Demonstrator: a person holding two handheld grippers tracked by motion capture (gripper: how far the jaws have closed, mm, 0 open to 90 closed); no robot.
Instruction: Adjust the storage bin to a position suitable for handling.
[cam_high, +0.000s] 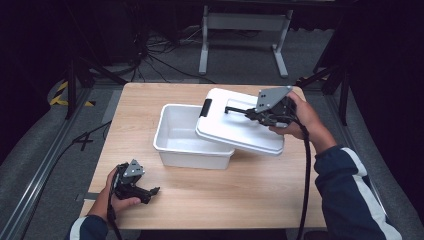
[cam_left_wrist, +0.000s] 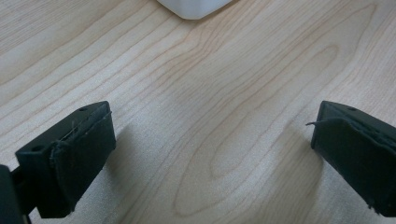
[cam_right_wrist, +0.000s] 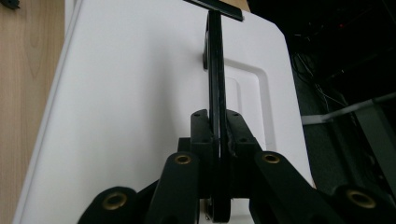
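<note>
Far left, the left gripper (cam_high: 152, 190) is parked low on the wooden table (cam_high: 240, 195), jaws spread wide with nothing between them; bare wood grain and a corner of the tub are seen past them in the left gripper view. It's not being used right now, so it could be brought in to steady things.

In the middle, an open white tub (cam_high: 187, 137) is sat on the table, looks empty.

To the right, the white lid (cam_high: 240, 127) is held tilted over the tub's right half, its black latch (cam_high: 205, 108) hanging above the tub's inside. The right gripper (cam_right_wrist: 215, 140) is clamped tight on the lid's thin black handle (cam_right_wrist: 215, 70), pads squeezed flat against both sides.

Best guess: the lid is either being fitted or lifted off, can't be told which. If it's being fitted, it should be levelled out first, then lined up with the tub's rim on all four sides before being lowered. The pinch on that skinny handle should be kept firm, since the lid could easily swing around it.
</note>
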